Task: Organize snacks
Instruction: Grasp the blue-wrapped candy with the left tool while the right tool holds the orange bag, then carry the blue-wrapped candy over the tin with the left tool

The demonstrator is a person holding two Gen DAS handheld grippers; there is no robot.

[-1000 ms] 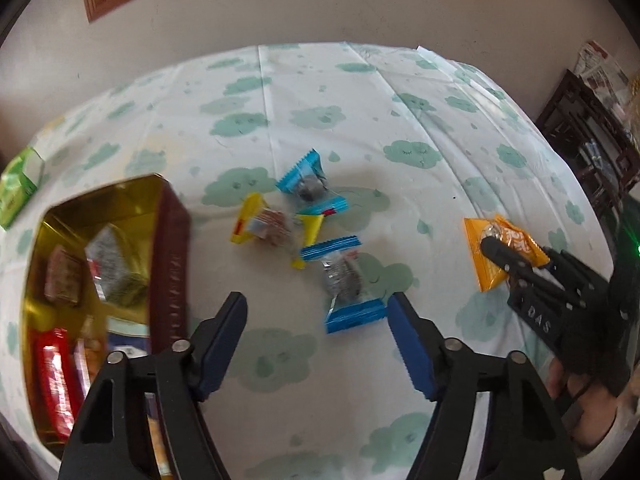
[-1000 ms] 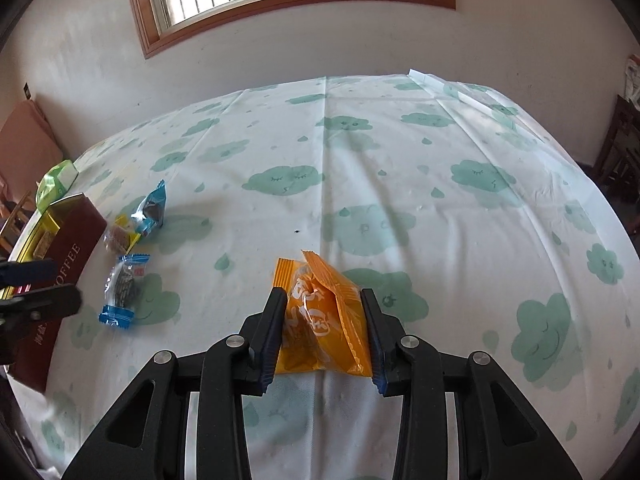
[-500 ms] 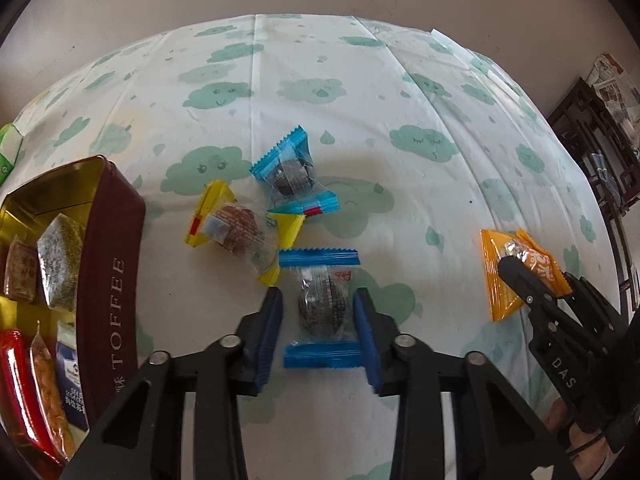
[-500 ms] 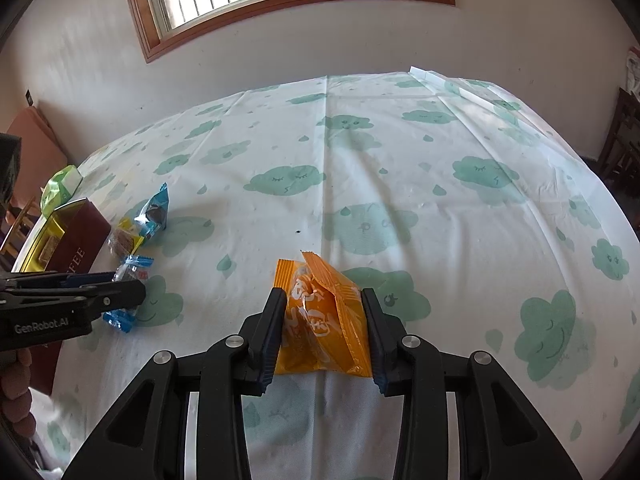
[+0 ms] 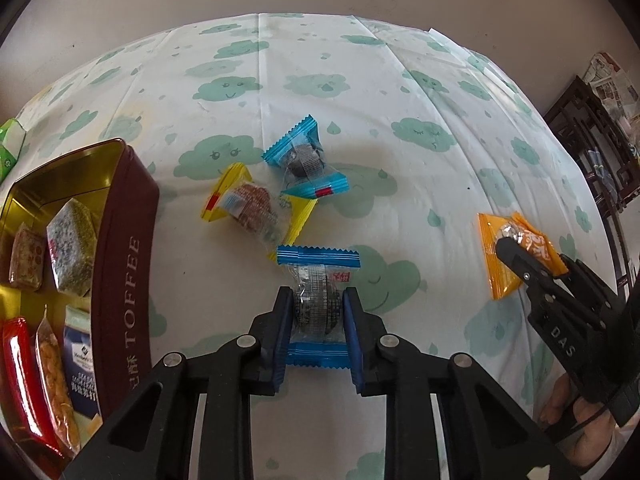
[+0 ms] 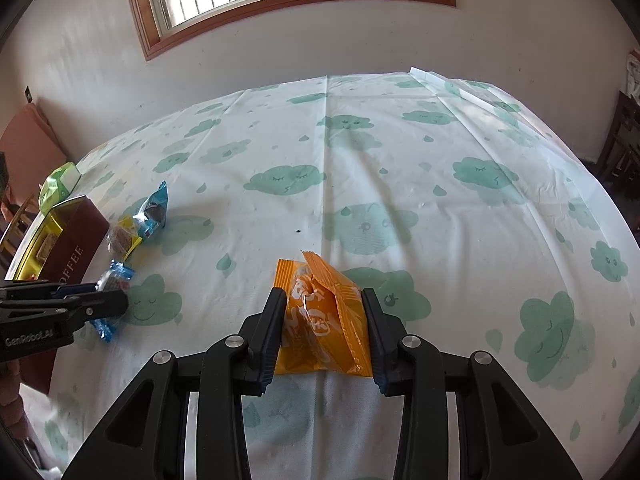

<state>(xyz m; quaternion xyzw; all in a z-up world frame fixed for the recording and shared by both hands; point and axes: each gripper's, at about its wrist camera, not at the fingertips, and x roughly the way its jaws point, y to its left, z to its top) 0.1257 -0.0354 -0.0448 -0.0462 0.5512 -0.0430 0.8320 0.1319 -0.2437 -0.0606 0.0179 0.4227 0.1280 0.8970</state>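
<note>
Both grippers pinch snacks on the tablecloth (image 6: pixel 400 152): left gripper (image 5: pixel 316 312) clamps the blue snack (image 5: pixel 318 308), right gripper (image 6: pixel 324 320) the orange pack (image 6: pixel 320 316). Both angle down. Two snacks (image 5: pixel 256 204) beyond, tin (image 5: pixel 128 264) at left.

Right gripper (image 6: pixel 323 322) clamps orange snack packet (image 6: pixel 320 316) on cloud-print tablecloth (image 6: pixel 400 168); left gripper (image 6: pixel 116 298) pinches blue-wrapped snack (image 6: pixel 114 280) beside toffee tin (image 6: pixel 76 244).

table (image 5: pixel 400 80), cloud cloth | on it: toffee tin (image 5: pixel 128 264), 4 snack pkts, green pkt (image 5: pixel 10 148)
</note>
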